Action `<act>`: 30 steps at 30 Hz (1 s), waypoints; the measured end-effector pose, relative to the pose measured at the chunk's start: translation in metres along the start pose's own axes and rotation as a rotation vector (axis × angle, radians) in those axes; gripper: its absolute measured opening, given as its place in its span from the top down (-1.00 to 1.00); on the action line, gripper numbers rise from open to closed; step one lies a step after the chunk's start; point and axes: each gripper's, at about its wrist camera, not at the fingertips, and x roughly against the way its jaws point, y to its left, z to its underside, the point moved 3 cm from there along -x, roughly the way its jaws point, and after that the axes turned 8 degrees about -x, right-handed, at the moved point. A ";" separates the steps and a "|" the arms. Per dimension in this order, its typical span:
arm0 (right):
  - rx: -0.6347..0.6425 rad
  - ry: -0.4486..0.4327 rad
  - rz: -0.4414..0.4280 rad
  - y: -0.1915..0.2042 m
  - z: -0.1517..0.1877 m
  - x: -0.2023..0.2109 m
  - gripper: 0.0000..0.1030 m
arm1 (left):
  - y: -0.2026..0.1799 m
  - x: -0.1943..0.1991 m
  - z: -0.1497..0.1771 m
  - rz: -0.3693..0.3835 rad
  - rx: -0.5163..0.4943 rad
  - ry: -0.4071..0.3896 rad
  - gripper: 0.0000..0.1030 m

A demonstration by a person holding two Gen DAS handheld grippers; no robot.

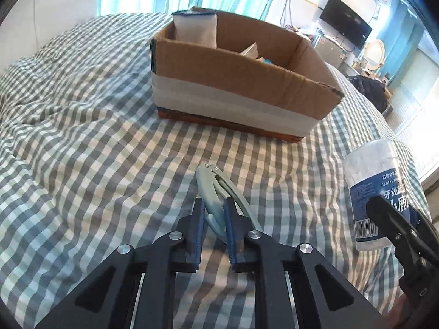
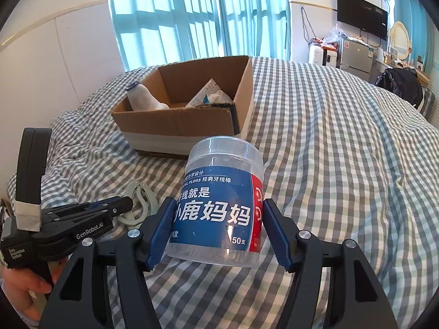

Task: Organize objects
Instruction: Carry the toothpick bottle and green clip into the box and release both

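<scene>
between my left gripper [image 1: 214, 205] jaws sits the grey metal clamp tool [image 1: 212, 189], pinched across one of its two handles, jaws drawn down narrow on it with the blue pads pressed to either side; its riveted hinge end pokes out ahead of the fingertips, and the second handle curves away just outside the right-hand pad. i judge it stiff, smooth and a bit slippery, light but lopsided, so a hold this far back from the hinge may let it swivel; a grip nearer the middle would sit truer. my right gripper [image 2: 216, 219] holds the clear floss jar [image 2: 222, 208] around its labelled belly, jaws standing fairly wide with a pad on each side, lid end tipped away past the fingertips. it looks like thin plastic and nearly empty, so light, slick and liable to flex if squeezed hard; the mid-body hold seems right. ahead of both sets of jaws, well beyond the fingertips on the checked bedcover [image 1: 82, 137], waits the open cardboard box [image 1: 219, 82], already holding a white pouch [image 2: 144, 98] and some papers, the likely place for both things.
</scene>
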 end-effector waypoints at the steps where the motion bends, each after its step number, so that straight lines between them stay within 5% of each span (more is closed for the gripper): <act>1: 0.005 -0.006 0.001 0.001 0.000 0.004 -0.24 | -0.003 0.004 -0.001 0.004 -0.004 -0.005 0.75; 20: 0.066 -0.142 -0.009 0.029 -0.018 0.080 -0.24 | -0.016 0.095 -0.027 -0.016 -0.079 -0.190 0.87; 30: 0.103 -0.218 -0.065 0.048 -0.054 0.106 -0.17 | -0.024 0.145 -0.075 -0.018 -0.109 -0.340 0.87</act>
